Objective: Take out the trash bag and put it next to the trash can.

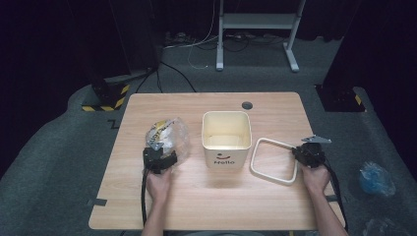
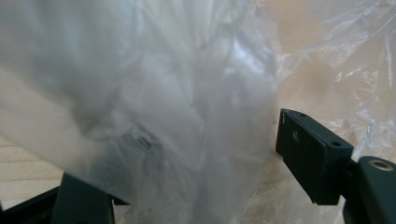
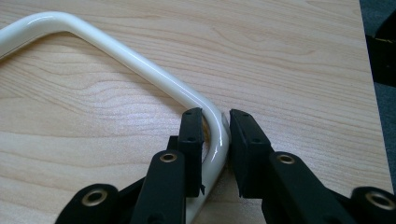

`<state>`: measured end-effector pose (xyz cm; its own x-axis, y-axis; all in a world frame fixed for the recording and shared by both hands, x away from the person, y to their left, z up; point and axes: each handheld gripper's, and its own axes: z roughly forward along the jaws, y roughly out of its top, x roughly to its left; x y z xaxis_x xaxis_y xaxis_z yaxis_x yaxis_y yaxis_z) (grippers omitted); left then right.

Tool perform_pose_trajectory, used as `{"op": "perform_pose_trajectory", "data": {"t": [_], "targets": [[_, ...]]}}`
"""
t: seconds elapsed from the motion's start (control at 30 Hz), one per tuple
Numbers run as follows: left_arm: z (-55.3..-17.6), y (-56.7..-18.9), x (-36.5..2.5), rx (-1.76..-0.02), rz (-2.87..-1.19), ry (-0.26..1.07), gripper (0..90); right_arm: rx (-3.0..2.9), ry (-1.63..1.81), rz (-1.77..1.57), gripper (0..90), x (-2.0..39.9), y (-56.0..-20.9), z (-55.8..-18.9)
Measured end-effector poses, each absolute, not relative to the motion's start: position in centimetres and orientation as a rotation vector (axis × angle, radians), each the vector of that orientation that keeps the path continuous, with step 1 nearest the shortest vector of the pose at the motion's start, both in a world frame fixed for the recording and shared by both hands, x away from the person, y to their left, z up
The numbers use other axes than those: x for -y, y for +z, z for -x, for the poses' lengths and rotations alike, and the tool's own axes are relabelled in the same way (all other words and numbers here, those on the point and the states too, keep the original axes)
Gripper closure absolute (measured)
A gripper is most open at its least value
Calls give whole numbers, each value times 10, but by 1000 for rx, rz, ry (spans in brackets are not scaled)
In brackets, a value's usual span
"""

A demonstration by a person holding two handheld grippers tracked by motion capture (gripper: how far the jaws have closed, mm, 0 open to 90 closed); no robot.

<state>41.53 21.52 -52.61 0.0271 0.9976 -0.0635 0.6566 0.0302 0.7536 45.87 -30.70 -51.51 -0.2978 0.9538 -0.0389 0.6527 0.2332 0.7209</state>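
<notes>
The right gripper (image 3: 215,128) is clamping a corner of the cream ring frame (image 1: 273,160) lying beside the cream bin (image 1: 226,138); the left gripper (image 2: 187,154) is gripping the crumpled clear plastic bag (image 1: 167,137) left of the bin.

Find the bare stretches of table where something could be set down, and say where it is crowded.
Free: the far strip of the table behind the bin, and the near strip at the forearms. Crowded: the middle row, plastic bag, bin and cream ring side by side.

A wooden table (image 1: 196,206) carries a plastic bag (image 1: 169,137), cream bin (image 1: 226,140) and ring frame (image 1: 273,160).
</notes>
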Motion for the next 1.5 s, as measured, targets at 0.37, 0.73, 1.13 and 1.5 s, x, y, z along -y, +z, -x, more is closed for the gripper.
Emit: {"op": "perform_pose_trajectory", "data": {"t": [0.37,0.73,1.13,1.5], "targets": [[-415,-526,-215,-1693,-1692,708,300,-2026,847,-1477,764,307,-511,-458],[-415,-526,-215,-1692,-1691,707,299,-2026,858,-1469,770,306,-502,-457],[-415,-526,-215,-1692,-1691,706,298,-2024,879,-1453,772,309,-485,-456],[-415,-526,-216,-1692,-1690,704,298,-2036,889,-1449,772,311,-469,-455]]}}
